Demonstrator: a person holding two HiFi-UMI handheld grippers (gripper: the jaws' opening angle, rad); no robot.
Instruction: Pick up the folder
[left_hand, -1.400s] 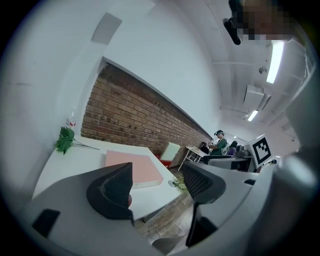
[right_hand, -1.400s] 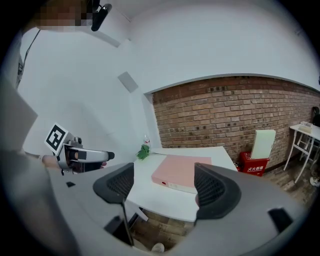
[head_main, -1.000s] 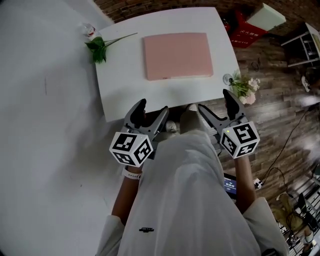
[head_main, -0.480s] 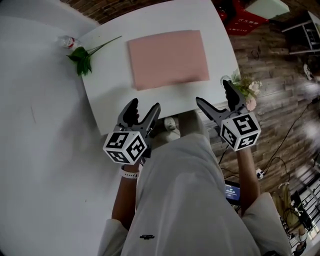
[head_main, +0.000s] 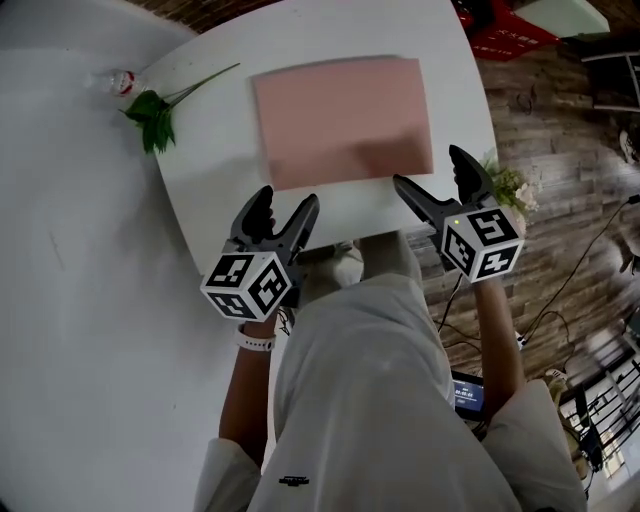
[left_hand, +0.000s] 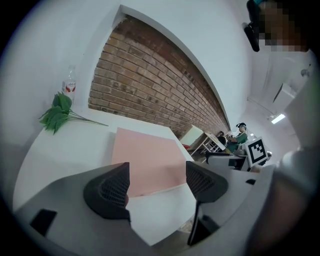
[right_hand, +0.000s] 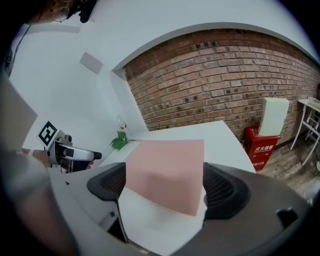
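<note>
**Head view:** The pink folder (head_main: 342, 120) lies flat at upper middle of the frame, on the white desk (head_main: 215, 150). Bare desk shows on every side of it, with the widest strip to the left. There a green sprig (head_main: 152, 110) lies near the desk's left corner, well apart from the folder. Your left claw (head_main: 286, 200) is at lower left of the folder, its tips over the desk's near edge, jaws apart and empty. Your right claw (head_main: 430, 168) is at the folder's lower right corner, close to the desk's right edge and just beside a small bunch of flowers (head_main: 510, 185). Its jaws are spread wide.

**Left gripper view:** The left claw (left_hand: 159, 182) stands open. The folder's (left_hand: 147, 155) near edge shows beyond the gap, and neither pad touches it.

**Right gripper view:** The right claw (right_hand: 165, 187) gapes wide and has just been opening. The folder's (right_hand: 167, 165) near corner shows in the gap, but no pad presses on it.

**Against a second ago:** Both claws hung short of the desk then, clear of its near edge. Now both have come forward to that edge, and the folder sits closer to them in the frame.
</note>
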